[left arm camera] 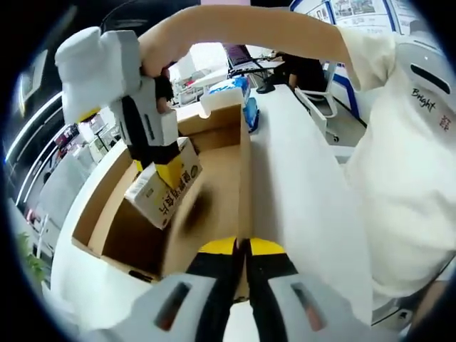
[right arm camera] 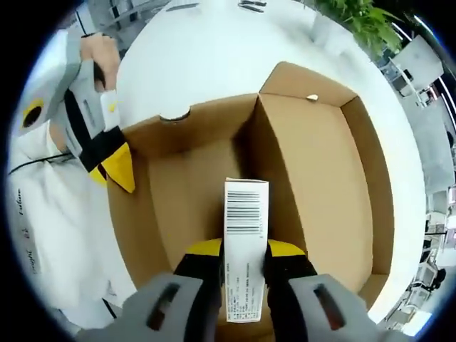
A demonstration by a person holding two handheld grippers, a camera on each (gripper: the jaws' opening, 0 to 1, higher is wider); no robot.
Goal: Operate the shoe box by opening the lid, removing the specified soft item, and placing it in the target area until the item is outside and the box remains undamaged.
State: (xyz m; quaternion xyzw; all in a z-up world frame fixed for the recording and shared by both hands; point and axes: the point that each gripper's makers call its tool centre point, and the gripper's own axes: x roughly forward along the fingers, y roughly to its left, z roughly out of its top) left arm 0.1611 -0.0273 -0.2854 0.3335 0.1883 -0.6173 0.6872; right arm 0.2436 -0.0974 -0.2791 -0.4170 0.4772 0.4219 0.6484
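Observation:
The brown shoe box stands open on the white table, its lid folded back beside it. My right gripper is shut on a white pack with a barcode, holding it above the box's inside. In the left gripper view the same pack shows yellow and red print and hangs tilted from the right gripper over the box. My left gripper is shut on the thin cardboard edge of the lid, and it is also seen at the lid's outer wall.
The white table runs on past the box, with blue items at its far end and an office chair beyond. A person's white shirt is close on one side. A green plant stands past the table.

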